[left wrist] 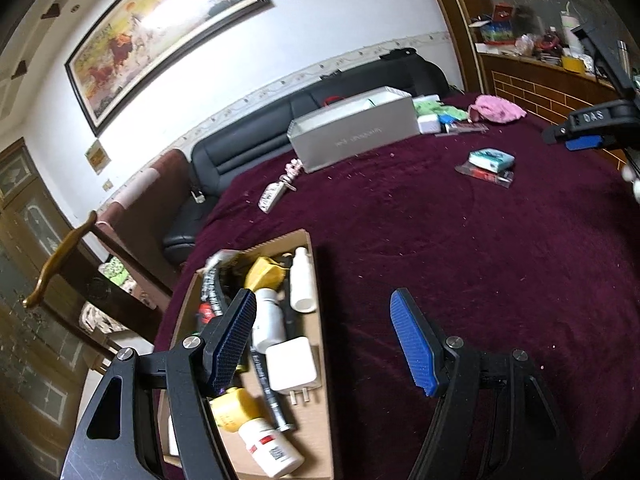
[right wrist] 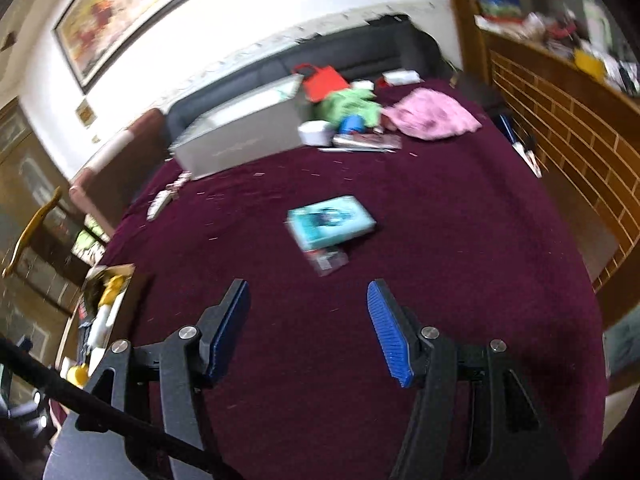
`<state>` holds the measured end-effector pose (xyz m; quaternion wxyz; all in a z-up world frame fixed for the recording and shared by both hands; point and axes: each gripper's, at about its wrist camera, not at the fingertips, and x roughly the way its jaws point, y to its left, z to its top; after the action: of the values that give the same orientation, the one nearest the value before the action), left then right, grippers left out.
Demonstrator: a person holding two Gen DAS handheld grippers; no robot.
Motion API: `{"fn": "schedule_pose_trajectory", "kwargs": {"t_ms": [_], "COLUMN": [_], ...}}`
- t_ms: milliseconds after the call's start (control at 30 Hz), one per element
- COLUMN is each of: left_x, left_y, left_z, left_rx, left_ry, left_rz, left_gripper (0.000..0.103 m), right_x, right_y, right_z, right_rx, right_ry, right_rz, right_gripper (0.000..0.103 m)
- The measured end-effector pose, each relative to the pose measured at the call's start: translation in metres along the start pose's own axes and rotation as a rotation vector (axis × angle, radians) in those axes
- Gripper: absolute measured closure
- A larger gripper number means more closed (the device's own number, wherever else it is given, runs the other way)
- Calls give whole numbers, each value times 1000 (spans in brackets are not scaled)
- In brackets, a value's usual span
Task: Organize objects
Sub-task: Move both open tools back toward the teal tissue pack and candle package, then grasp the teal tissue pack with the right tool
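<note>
My left gripper [left wrist: 324, 294] stands open and empty over the right edge of a cardboard box [left wrist: 256, 245]. In the box lie white bottles [left wrist: 302, 280], a white charger [left wrist: 290, 364] and yellow items [left wrist: 264, 272]. My right gripper [right wrist: 309, 285] is also open with nothing between its fingers, low over the maroon cloth [right wrist: 460, 280]. It shows at the right edge of the left wrist view [left wrist: 580, 142]. Just ahead of it a teal packet [right wrist: 332, 222] lies on a clear wrapper [right wrist: 328, 260]. A key fob [left wrist: 276, 194] lies near the far left edge.
A long grey box [right wrist: 244, 136] stands at the back, with a white tub [right wrist: 316, 132], green cloth [right wrist: 352, 104], red bag [right wrist: 320, 80] and pink cloth [right wrist: 432, 116] beside it. A black sofa [left wrist: 256, 140] runs behind. A cluttered brick-pattern counter [right wrist: 560, 120] is on the right, a wooden chair [left wrist: 68, 256] on the left.
</note>
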<state>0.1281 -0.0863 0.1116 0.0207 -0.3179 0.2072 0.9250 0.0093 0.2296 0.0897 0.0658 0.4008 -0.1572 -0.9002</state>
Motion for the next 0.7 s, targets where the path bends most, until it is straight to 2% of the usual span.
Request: {"fn": "schedule_pose_trajectory", "kwargs": {"t_ms": [233,367,600,700], "left_x": [23,30,44,50], "left_y": [-6,-5,1,4], "left_z": [1,-1,-5,-8], "left_rx": [-14,-23,-51,-64], "left_ry": [51,60,84,95], "left_rz": [-61,-74,-112,-125], "left_gripper": [39,39,39,39], "right_x": [44,76,120,131], "right_y": [-23,-39,-58,-50], "right_z": [22,32,41,49], "right_rx": [73,249,527,538], "right_ry": [65,141,190,193], "right_rz": [10,112,165,155], "right_gripper": [43,43,43,43]}}
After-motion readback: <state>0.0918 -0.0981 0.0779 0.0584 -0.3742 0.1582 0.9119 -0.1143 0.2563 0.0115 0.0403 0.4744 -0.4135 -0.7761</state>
